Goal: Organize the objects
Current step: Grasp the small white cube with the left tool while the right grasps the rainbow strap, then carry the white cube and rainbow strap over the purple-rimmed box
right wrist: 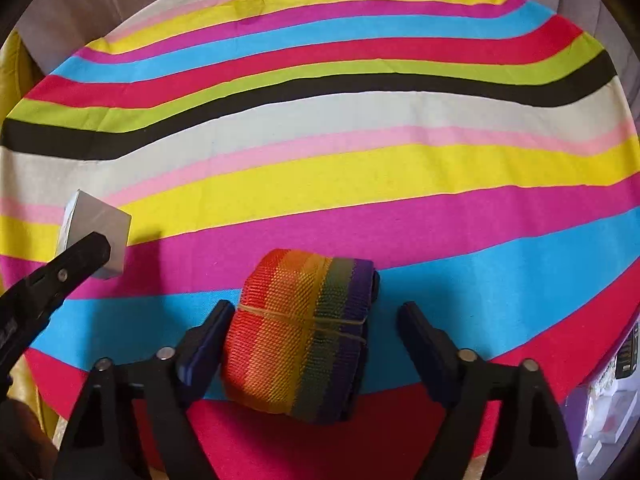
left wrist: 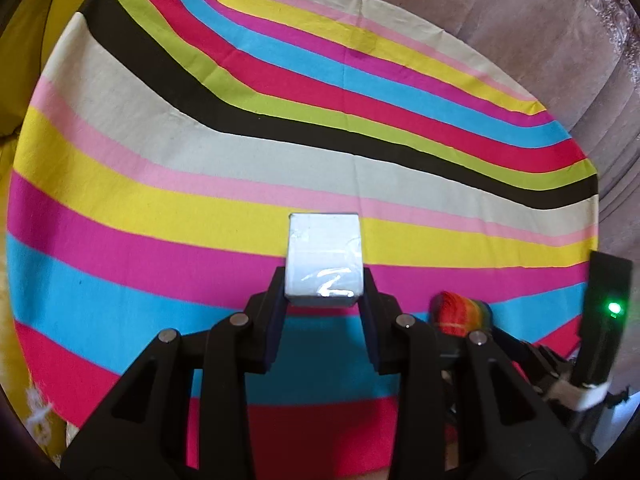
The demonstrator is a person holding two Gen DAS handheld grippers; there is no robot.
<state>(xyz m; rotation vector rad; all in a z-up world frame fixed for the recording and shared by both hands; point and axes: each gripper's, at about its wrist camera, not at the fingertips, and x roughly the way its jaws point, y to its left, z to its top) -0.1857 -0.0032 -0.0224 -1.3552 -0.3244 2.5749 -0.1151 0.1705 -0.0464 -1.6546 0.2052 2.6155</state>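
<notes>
Striped cloth (left wrist: 160, 168) in bright bands covers the round table in the left wrist view, with pale drapery (left wrist: 520, 40) behind it and something yellow (left wrist: 24, 80) at the left edge. One small white box (left wrist: 324, 258) sits between the fingers of the left gripper (left wrist: 325, 292), whose pads press its two sides, so the narrow jaws are clamped on it. The box is above the pink and yellow bands; whether it is off the cloth I cannot tell. To the right, one rainbow strap roll (left wrist: 460, 314) peeks out behind a finger, and the black body of the other tool (left wrist: 604, 320) shows a green light.

Seen from the right wrist, the same cloth (right wrist: 360, 168) fills the frame. The right gripper (right wrist: 316, 320) stands fairly wide around the single strap roll (right wrist: 298, 332) (bound with a thin band), which lies on the blue and red bands. Its left pad is at the roll's side; the right pad is clear of it. At far left, the left gripper (right wrist: 80, 254) holds the box (right wrist: 96, 226).
</notes>
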